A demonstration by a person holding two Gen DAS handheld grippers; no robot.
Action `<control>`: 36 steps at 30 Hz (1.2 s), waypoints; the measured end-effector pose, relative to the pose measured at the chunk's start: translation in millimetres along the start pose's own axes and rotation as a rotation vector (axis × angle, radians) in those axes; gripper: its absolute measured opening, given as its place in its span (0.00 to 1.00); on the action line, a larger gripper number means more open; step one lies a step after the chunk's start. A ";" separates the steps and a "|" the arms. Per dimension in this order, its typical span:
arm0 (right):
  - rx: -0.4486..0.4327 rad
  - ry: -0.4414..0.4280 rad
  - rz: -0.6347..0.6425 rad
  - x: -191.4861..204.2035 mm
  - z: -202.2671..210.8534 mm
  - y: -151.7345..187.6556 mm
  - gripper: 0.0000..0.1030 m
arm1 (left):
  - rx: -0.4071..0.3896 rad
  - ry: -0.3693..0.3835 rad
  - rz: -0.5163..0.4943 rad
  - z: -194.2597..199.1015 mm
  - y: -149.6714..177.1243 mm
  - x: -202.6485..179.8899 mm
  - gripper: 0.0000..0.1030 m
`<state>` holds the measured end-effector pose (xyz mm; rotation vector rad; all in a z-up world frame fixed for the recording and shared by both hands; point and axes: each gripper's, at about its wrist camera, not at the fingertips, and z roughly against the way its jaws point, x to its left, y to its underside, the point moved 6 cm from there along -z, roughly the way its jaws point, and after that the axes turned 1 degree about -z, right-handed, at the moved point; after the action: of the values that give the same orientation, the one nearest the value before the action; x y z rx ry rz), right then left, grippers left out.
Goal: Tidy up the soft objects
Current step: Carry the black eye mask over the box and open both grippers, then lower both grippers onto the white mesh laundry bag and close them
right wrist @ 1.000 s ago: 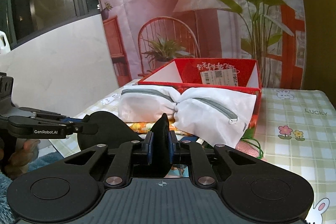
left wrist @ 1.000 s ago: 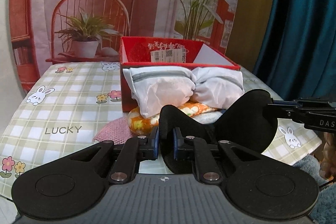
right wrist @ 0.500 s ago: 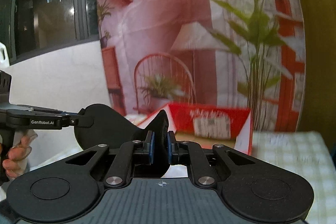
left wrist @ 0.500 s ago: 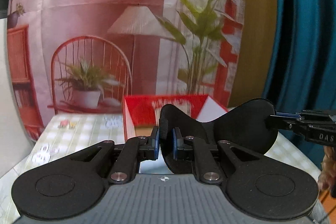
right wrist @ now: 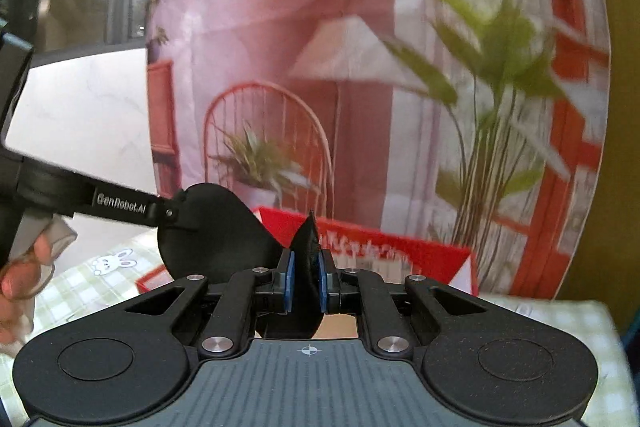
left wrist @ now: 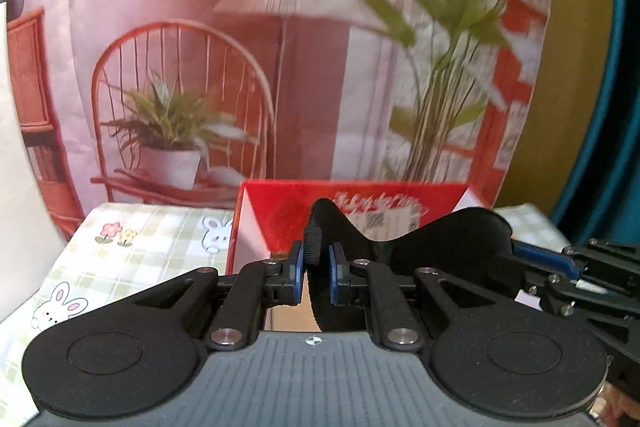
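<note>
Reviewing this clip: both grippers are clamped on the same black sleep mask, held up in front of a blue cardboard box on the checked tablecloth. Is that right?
Not quite: the box is red, not blue, as the left wrist view shows. The rest stands: the left gripper and right gripper are each shut on the black sleep mask, held in front of the box on the checked tablecloth.

Two grippers (left wrist: 314, 279) (right wrist: 306, 285), one black eye mask (left wrist: 440, 243) (shared), one red box (left wrist: 288, 223)

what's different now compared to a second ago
Both grippers carried the black eye mask up and forward, over the red box. The white pouches and patterned items seen in front of the box earlier are out of view. Unchanged: left gripper and right gripper stay clamped on the mask.
</note>
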<state>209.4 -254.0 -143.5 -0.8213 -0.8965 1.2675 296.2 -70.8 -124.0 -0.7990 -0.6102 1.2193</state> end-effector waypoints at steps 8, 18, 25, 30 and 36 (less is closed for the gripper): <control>0.048 0.080 -0.007 -14.7 -12.8 22.0 0.34 | 0.030 0.029 -0.098 -7.6 15.7 0.6 0.50; -0.055 0.151 -0.068 -12.7 24.0 20.1 1.00 | -0.028 0.097 -0.047 28.8 19.7 9.6 0.89; -0.103 0.157 -0.125 -1.8 50.3 25.2 1.00 | -0.049 0.097 0.028 52.6 31.7 28.7 0.92; -0.099 0.163 -0.175 2.2 64.6 40.6 1.00 | 0.009 0.062 0.065 60.3 53.0 41.7 0.93; -0.137 0.190 -0.225 0.4 78.3 66.7 1.00 | 0.054 -0.030 0.128 67.6 78.7 46.7 1.00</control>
<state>110.4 -243.5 -169.3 -0.9046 -0.9016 0.9242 209.8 -0.7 -147.8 -0.7849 -0.5551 1.3610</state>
